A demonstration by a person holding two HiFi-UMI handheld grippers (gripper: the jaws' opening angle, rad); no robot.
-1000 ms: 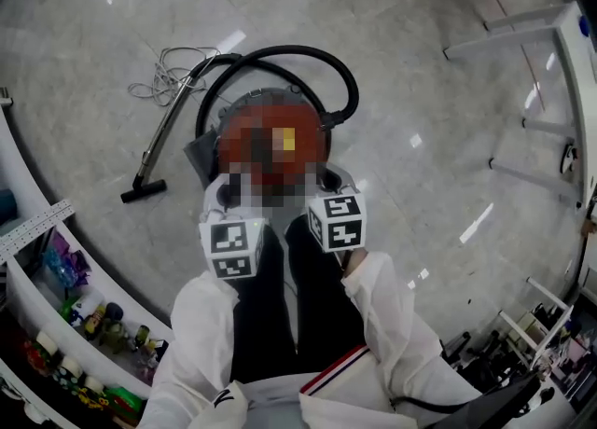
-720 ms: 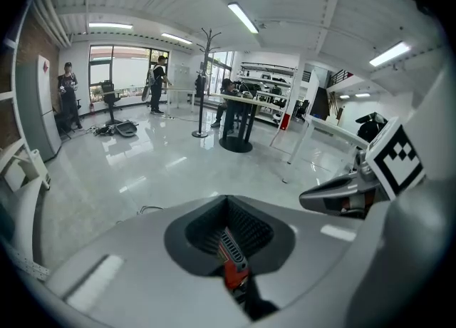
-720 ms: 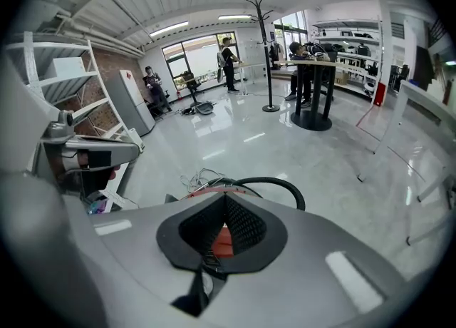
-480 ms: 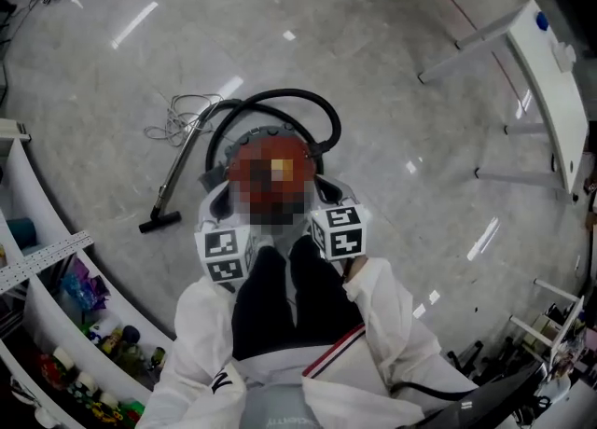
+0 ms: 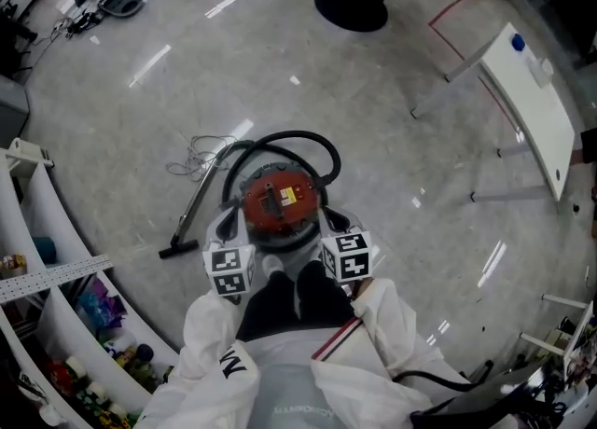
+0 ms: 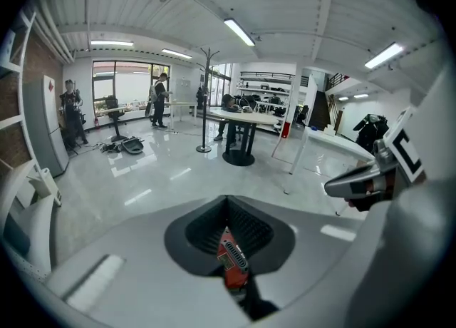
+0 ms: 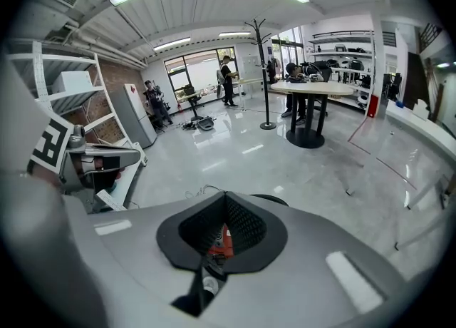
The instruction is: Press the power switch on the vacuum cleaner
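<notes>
2 tongs (image 5: 227,233) (image 5: 334,228) shut, vacuum cleaner (image 5: 280,205) below

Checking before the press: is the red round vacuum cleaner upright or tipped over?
Upright: the red round vacuum cleaner shows its labelled top to the head view.

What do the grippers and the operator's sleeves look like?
Left gripper and right gripper: broad light-grey fingers with dark ribbed, V-notched pads. Each carries a white cube printed with black square markers. The sleeves are white, and the jacket edge shows a red-and-dark stripe.
</notes>
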